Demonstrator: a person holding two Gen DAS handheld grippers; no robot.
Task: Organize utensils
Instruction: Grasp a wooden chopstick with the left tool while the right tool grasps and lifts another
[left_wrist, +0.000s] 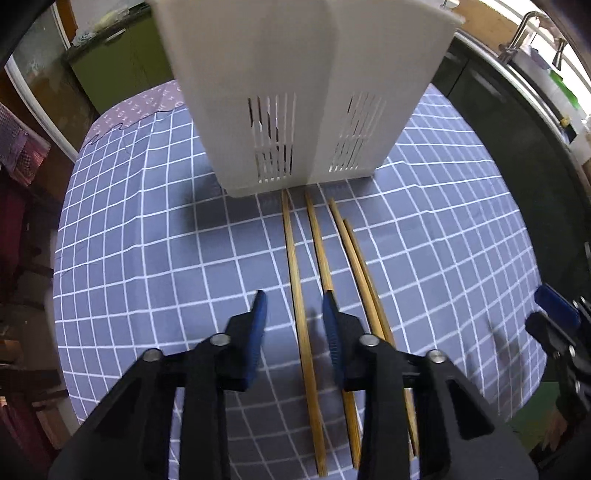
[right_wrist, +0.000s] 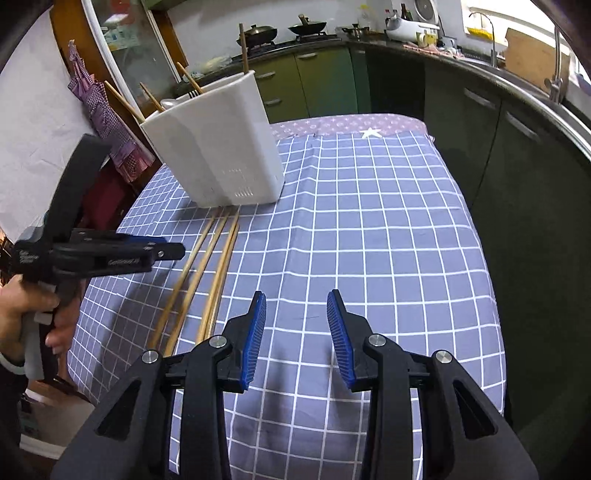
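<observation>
Several bamboo chopsticks (left_wrist: 295, 258) lie side by side on the blue checked tablecloth (left_wrist: 147, 240), their tips against the foot of a white slotted utensil holder (left_wrist: 306, 92). My left gripper (left_wrist: 293, 299) hovers open above them; one chopstick lies on the cloth below the gap between its blue pads, untouched. In the right wrist view the holder (right_wrist: 221, 147) has chopsticks, a fork and a spoon standing in it. The loose chopsticks (right_wrist: 207, 266) lie left of my right gripper (right_wrist: 296, 295), which is open over bare cloth. A hand (right_wrist: 22, 306) holds the left gripper (right_wrist: 173, 252).
The table's right edge (right_wrist: 491, 295) drops off beside dark green cabinets (right_wrist: 498, 140). A counter with a hob and pans (right_wrist: 284, 31) runs along the back, and a sink tap (right_wrist: 557, 70) is at the right. Checked cloth (right_wrist: 107, 129) hangs at the left.
</observation>
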